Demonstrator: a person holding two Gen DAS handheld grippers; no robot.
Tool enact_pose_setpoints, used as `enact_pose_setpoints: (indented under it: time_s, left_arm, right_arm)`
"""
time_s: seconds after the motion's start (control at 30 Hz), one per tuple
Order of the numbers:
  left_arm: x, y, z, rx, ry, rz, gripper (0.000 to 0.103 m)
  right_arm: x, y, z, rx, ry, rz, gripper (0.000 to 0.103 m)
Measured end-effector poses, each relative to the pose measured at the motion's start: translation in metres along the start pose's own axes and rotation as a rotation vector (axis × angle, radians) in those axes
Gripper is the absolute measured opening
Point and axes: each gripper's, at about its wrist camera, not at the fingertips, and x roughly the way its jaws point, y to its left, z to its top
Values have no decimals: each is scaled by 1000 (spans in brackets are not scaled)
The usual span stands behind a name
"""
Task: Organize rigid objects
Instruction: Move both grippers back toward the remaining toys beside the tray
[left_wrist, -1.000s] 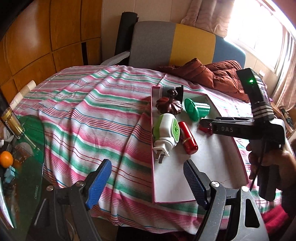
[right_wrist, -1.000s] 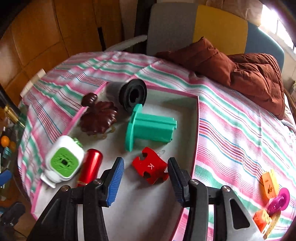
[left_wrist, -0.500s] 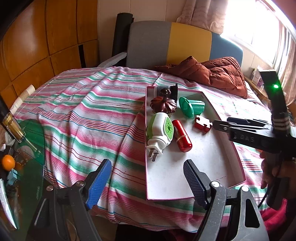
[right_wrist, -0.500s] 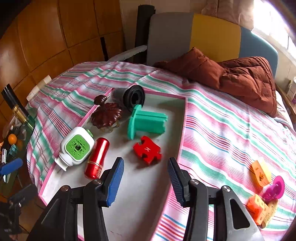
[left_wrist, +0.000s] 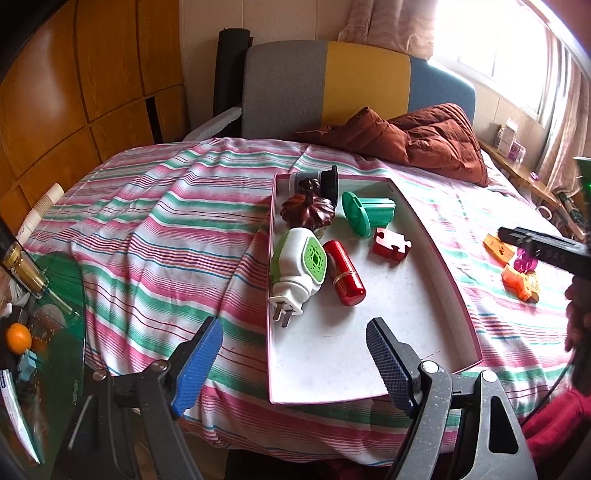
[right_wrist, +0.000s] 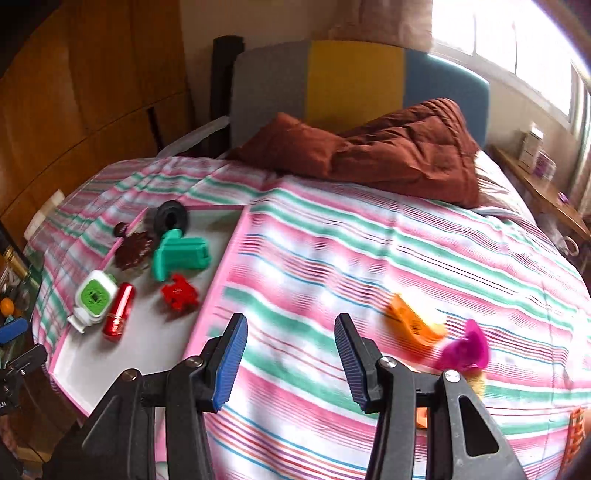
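Right of the empty right gripper (right_wrist: 291, 356) lies the orange block (right_wrist: 413, 325)

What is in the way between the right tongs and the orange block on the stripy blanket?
Nothing visible. Only bare striped blanket lies between the open right tongs and the orange plastic block; a pink toy sits just beside it.

Puzzle piece (left_wrist: 390, 245) in tray (left_wrist: 458, 295)
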Motion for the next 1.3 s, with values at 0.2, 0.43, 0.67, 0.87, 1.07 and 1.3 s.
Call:
enact_pose_setpoints:
  time_s: [0.2, 0.43, 0.67, 0.87, 1.07, 1.3]
  left_arm:
    - [1, -2, 2, -2, 4, -9, 81]
    - [-6, -21, 6, 57, -17, -59, 81]
    - [2, -65, 17, 128, 13, -138, 81]
    - [3, -115, 28, 196, 21, -231, 82]
    - [13, -168, 39, 268, 47, -319, 83]
    - [42, -238, 43, 392, 91, -401, 86]
  right_arm:
    - [-15, -73, -2, 144, -32, -91, 49]
    - [-29, -180, -30, 501, -73, -241, 49]
    - [-39, -240, -64, 867, -52, -233, 49]
    - [-32, -240, -70, 912, -12, -165, 49]
    - [-31, -238, -67, 904, -9, -142, 49]
    - [-29, -238, -68, 920, -3, -116, 49]
